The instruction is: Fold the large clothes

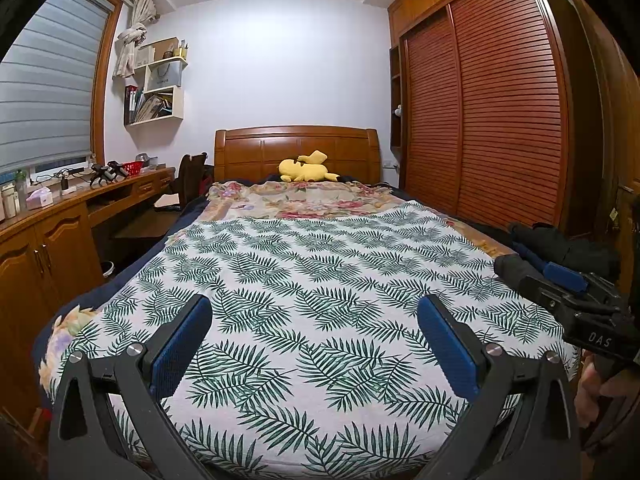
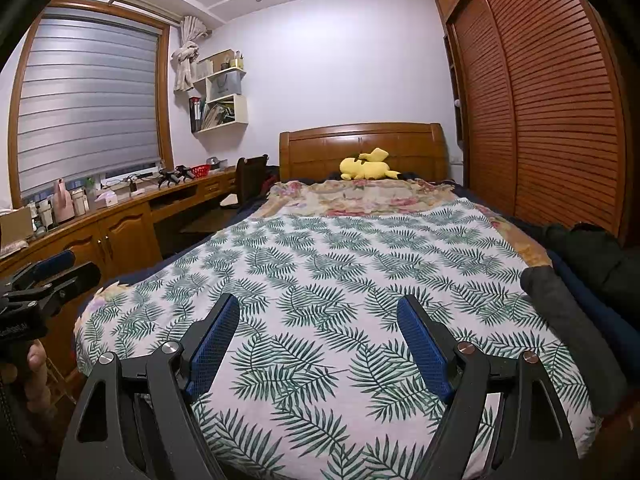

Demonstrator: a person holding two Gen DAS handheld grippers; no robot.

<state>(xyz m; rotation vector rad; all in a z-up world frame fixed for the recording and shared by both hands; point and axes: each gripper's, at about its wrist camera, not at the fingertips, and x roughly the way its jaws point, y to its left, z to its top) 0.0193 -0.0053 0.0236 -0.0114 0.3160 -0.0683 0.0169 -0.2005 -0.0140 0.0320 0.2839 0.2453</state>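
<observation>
A pile of dark clothes lies on the right edge of the bed, with a dark grey piece nearest and black and navy pieces behind; it also shows in the left wrist view. My left gripper is open and empty above the near end of the leaf-print sheet. My right gripper is open and empty above the same sheet, left of the pile. The right gripper also shows at the right of the left wrist view.
A floral blanket and a yellow plush toy lie by the wooden headboard. A wooden desk with clutter and a chair stand left of the bed. A louvred wardrobe runs along the right.
</observation>
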